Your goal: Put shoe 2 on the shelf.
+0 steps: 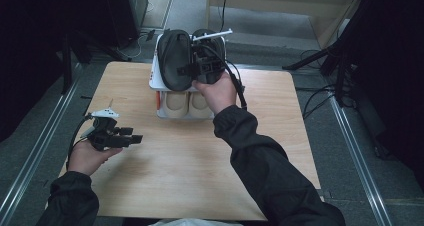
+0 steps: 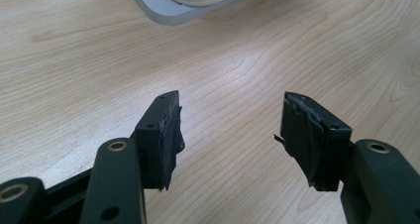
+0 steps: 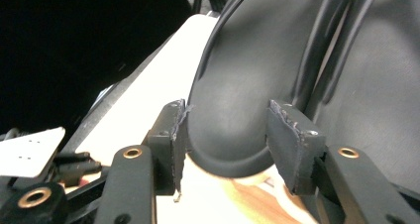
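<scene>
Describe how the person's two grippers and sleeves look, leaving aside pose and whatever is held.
Both are black two-jaw tools. The left gripper has blocky jaw tips wrapped in frayed black tape, brass-coloured rivets at the linkage joints, and a pale plate on top. The right gripper is built alike, with a thick black cable trailing from it. Dark long sleeves reach to the wrists.

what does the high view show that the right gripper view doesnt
High view alone: the whole wooden table, the white rack with two beige shoes on its lower level, and the left gripper, open over bare wood.
Right gripper view alone: the right gripper close up, its pads against the rounded end of a black shoe, one on each side.
Both: the right gripper at that black shoe on the rack's top level.
</scene>
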### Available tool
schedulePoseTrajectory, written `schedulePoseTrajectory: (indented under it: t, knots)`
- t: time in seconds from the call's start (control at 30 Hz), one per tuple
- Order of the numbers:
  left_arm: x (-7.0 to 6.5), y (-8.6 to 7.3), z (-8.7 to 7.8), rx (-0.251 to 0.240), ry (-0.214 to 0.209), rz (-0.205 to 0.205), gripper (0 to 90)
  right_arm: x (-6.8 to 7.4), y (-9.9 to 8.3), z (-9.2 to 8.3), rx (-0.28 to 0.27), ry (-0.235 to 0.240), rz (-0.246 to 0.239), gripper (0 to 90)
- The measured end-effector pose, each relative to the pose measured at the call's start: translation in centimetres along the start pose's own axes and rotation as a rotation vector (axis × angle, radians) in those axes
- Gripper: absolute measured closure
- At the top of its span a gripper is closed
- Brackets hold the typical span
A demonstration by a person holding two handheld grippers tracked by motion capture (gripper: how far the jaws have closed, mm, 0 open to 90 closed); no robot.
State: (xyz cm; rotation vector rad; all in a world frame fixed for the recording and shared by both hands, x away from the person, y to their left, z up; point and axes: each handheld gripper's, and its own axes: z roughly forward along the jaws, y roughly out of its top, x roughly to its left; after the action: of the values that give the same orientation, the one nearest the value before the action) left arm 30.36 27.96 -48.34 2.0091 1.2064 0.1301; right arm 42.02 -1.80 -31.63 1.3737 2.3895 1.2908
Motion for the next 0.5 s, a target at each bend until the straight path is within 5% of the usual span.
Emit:
schedulePoseTrajectory:
  t: [0.5]
  knots:
    - [-0.3,0.0,0.2,0.006,0.002,0.005,41.2,-0.7,-3.8,-1.3,0.009,0.105,-0.064,49.9]
